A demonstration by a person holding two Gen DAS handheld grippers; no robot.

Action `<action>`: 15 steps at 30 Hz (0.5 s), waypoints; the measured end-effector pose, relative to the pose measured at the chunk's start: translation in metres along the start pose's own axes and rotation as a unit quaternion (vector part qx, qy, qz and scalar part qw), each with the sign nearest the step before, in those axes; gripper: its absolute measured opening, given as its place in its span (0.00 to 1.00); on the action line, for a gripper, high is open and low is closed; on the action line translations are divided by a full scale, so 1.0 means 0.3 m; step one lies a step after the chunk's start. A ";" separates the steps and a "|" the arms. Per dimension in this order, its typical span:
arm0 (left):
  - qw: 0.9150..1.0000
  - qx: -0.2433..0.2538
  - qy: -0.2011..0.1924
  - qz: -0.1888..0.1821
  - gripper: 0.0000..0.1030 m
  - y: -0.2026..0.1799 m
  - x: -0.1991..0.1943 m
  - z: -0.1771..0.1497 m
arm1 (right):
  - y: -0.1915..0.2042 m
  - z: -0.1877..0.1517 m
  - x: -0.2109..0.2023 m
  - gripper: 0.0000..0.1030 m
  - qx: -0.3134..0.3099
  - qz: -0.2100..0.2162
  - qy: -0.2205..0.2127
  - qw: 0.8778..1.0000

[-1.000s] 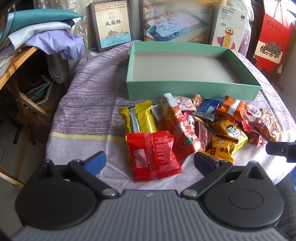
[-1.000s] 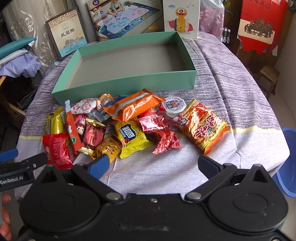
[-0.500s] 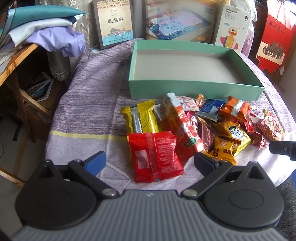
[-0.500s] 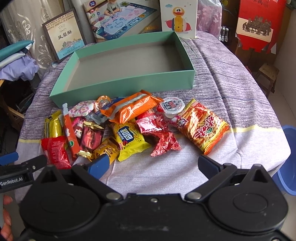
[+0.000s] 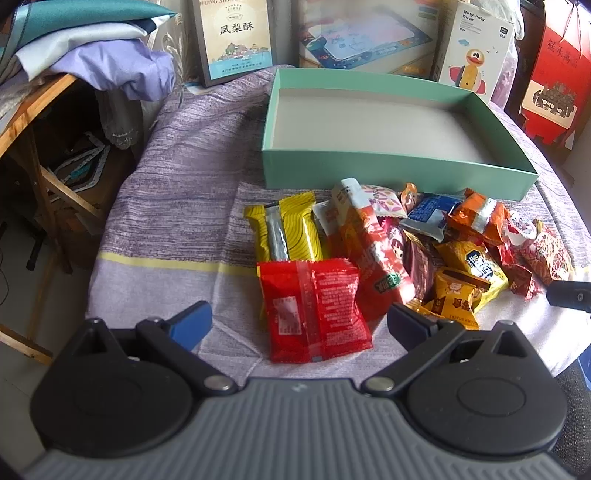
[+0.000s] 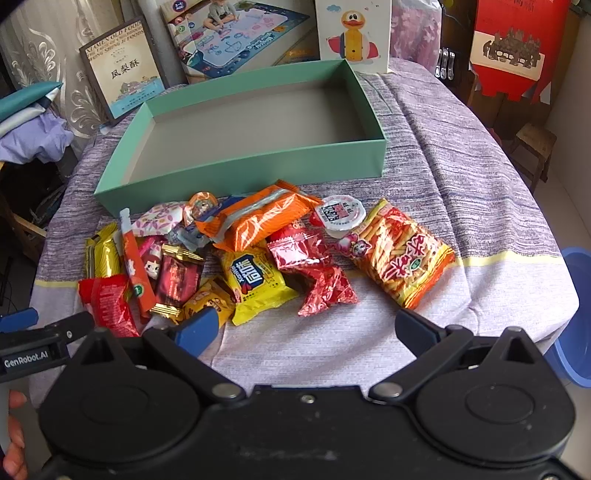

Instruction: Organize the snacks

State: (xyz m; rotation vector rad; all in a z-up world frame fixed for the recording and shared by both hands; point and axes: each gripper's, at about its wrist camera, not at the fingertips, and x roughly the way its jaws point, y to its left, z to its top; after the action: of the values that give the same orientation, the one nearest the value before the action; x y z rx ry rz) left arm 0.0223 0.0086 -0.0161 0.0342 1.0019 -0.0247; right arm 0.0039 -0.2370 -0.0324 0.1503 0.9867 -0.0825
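Observation:
An empty mint-green box [image 5: 399, 168] [image 6: 240, 173] stands at the back of the purple-clothed table. In front of it lies a heap of several snack packets. Nearest my left gripper [image 5: 299, 319] is a red packet [image 5: 314, 306], lying between its wide-open fingers, with a yellow packet [image 5: 286, 230] behind it. My right gripper [image 6: 306, 325] is open and empty, low over the cloth in front of a yellow pack [image 6: 256, 282], a crumpled red wrapper [image 6: 317, 275] and an orange-red crisps bag [image 6: 400, 253]. An orange pack [image 6: 258, 218] and a jelly cup [image 6: 340, 214] lie further back.
Boxes lean behind the green box: a pastry box [image 5: 234, 37], a drawing-mat box [image 5: 365, 35], a duck toy box [image 6: 354, 35]. A red gift bag [image 5: 554, 74] stands right. A wooden table with folded cloth [image 5: 85, 48] is left, a blue bin [image 6: 576, 317] right.
Both grippers have crept slightly forward towards the snack heap, so the packets look a little larger. Nothing on the table has moved, and both pairs of fingers stay apart.

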 end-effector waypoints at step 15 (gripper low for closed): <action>0.997 -0.054 0.056 -0.020 1.00 0.073 0.155 -0.017 | -0.025 -0.005 0.080 1.00 0.004 0.032 0.002 0.999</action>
State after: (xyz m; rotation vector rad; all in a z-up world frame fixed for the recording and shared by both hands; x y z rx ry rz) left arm 0.0438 0.0306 -0.0577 -0.0840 1.1144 -0.0056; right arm 0.0148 -0.2441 -0.0541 0.1900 0.9838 -0.0270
